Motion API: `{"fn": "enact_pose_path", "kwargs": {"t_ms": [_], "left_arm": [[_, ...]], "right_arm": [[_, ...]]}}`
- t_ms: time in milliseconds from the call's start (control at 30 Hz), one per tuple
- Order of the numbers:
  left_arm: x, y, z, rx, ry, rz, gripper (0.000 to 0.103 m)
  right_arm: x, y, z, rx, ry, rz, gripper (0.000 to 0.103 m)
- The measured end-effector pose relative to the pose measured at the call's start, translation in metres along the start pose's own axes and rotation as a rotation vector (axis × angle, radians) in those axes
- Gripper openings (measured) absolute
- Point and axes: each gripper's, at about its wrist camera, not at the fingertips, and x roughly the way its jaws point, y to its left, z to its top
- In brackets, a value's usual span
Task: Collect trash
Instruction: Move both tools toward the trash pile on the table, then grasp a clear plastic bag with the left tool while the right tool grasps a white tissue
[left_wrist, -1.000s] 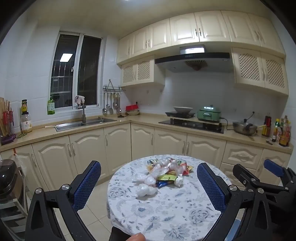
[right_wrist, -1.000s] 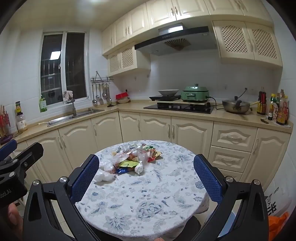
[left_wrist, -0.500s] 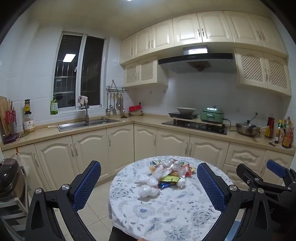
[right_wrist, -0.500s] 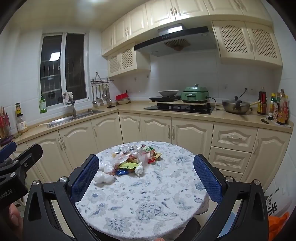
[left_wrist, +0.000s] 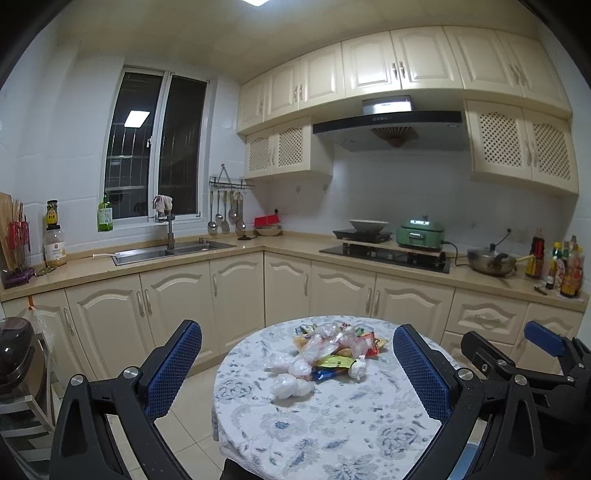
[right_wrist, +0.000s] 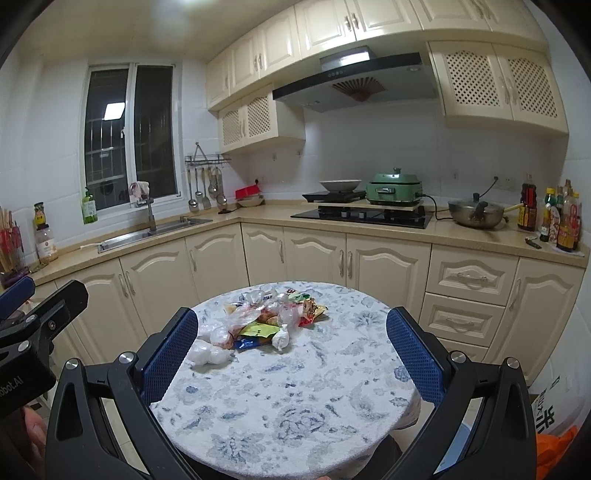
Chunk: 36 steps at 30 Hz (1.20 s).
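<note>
Trash pile on table — both grippers gaping.

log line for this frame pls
phase: approach | left gripper: open, empty | right gripper: open, empty | trash pile: on round table, untouched

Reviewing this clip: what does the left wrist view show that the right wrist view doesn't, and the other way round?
Only the left wrist view shows the dark appliance at its lower left edge and the right gripper from the side. Only the right wrist view shows the orange bag at its lower right and the left gripper from the side. Both show the round table, the trash pile on it, the sink and the green cooker, each framed by open fingers.
</note>
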Motion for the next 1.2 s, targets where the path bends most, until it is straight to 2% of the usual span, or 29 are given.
{"fn": "enact_pose_path", "kwargs": {"t_ms": [300,433,500,767,900,1200], "left_arm": [[0.010,0.003,0.000,0.008,0.004,0.003,0.102],[0.026,0.005,0.000,0.002,0.019,-0.007,0.102],[0.039,0.005,0.001,0.002,0.030,-0.007,0.102],[0.110,0.004,-0.001,0.020,0.118,-0.003,0.102],[0.150,0.002,0.002,0.035,0.176,-0.001,0.102],[0.260,0.005,-0.004,0.050,0.334,0.005,0.102]], "right_arm": [[0.006,0.000,0.006,-0.012,-0.016,-0.007,0.103],[0.018,0.000,0.011,-0.027,0.004,0.010,0.103],[0.029,0.001,0.012,-0.048,0.013,-0.015,0.103],[0.082,0.001,0.004,-0.093,0.108,-0.033,0.103],[0.118,-0.005,0.000,-0.071,0.170,-0.017,0.103],[0.213,-0.002,-0.018,-0.121,0.325,0.016,0.103]]}}
